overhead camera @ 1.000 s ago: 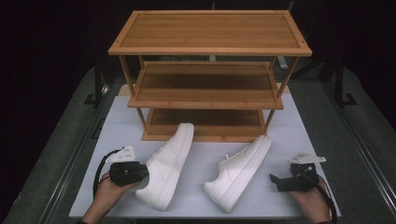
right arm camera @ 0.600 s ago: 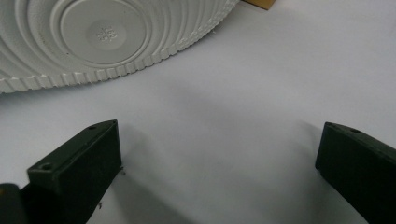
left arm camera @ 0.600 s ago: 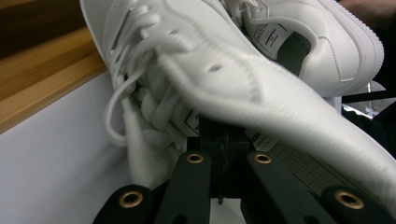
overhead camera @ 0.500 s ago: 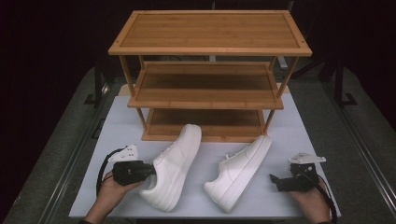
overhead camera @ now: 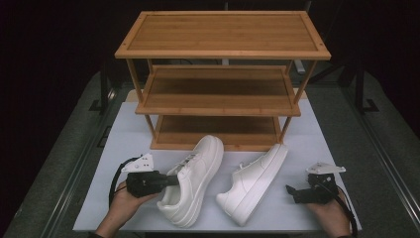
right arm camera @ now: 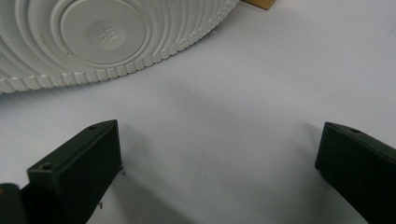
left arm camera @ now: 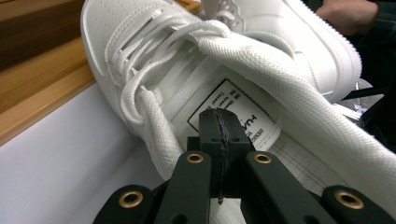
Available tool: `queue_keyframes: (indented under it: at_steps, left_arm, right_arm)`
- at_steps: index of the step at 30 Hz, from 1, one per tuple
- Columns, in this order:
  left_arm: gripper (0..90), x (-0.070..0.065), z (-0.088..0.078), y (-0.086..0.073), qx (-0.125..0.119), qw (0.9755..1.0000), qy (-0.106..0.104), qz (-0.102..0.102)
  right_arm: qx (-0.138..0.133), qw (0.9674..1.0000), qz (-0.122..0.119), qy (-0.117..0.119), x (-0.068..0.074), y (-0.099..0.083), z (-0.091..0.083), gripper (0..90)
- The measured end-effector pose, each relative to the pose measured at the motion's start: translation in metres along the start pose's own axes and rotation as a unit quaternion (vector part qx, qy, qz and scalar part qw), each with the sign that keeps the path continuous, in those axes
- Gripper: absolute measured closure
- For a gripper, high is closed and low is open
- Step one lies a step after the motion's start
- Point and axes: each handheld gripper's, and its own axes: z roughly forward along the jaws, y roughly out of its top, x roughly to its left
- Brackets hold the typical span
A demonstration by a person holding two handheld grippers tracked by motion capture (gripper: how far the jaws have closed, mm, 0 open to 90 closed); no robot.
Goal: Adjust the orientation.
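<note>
Now: left claw grips a shoe

Left claw (overhead camera: 171, 180) is clamped on the left shoe's (overhead camera: 194, 178) tongue (left arm camera: 243, 112) at the collar — shoe tilted on the white surface (overhead camera: 124, 134). Left hand (overhead camera: 124, 203) lies low, claw pointing right. Right claw (overhead camera: 292, 191) rests wide apart beside the right shoe (overhead camera: 252, 183). Behind stands a wooden rack (overhead camera: 223, 84).

Left claw (left arm camera: 219, 135) clamped on white sneaker's tongue (left arm camera: 243, 116), laces (left arm camera: 140, 93), wooden rack (left arm camera: 42, 88)
</note>
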Motion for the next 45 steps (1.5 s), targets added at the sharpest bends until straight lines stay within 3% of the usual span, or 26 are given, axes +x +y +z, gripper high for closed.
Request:
queue_keyframes:
  at_steps: [12,18,25,28,33,37,40,45]
  left_arm:
    - [90.0,-0.016,0.019,0.013,0.0,0.9993,-0.028,0.024]
    - [90.0,-0.026,0.034,0.018,0.011,0.998,-0.05,0.038]
    - [90.0,-0.03,0.036,0.02,0.015,0.9978,-0.053,0.038]
    - [88.3,-0.031,0.03,0.025,0.001,0.9978,-0.056,0.034]
    - [78.0,-0.034,0.014,0.036,-0.017,0.9982,-0.049,0.031]
    - [62.3,-0.029,0.008,0.04,-0.011,0.9993,-0.022,0.028]
    - [53.8,-0.026,0.009,0.039,-0.002,0.9995,-0.001,0.03]
    - [48.9,-0.021,0.02,0.033,0.02,0.999,0.019,0.036]
  right_arm:
    - [-0.001,1.0,0.0,0.0,0.0,0.0,0.0,0.0]
    - [-0.001,1.0,0.0,0.0,0.0,0.0,0.0,0.0]
    - [-0.001,1.0,0.0,0.0,0.0,0.0,0.0,0.0]
    - [-0.001,1.0,0.0,0.0,0.0,0.0,0.0,0.0]
    - [-0.001,1.0,0.0,0.0,0.0,0.0,0.0,0.0]
    - [-0.001,1.0,0.0,0.0,0.0,0.0,0.0,0.0]
    - [-0.001,1.0,0.0,0.0,0.0,0.0,0.0,0.0]
    - [-0.001,1.0,0.0,0.0,0.0,0.0,0.0,0.0]
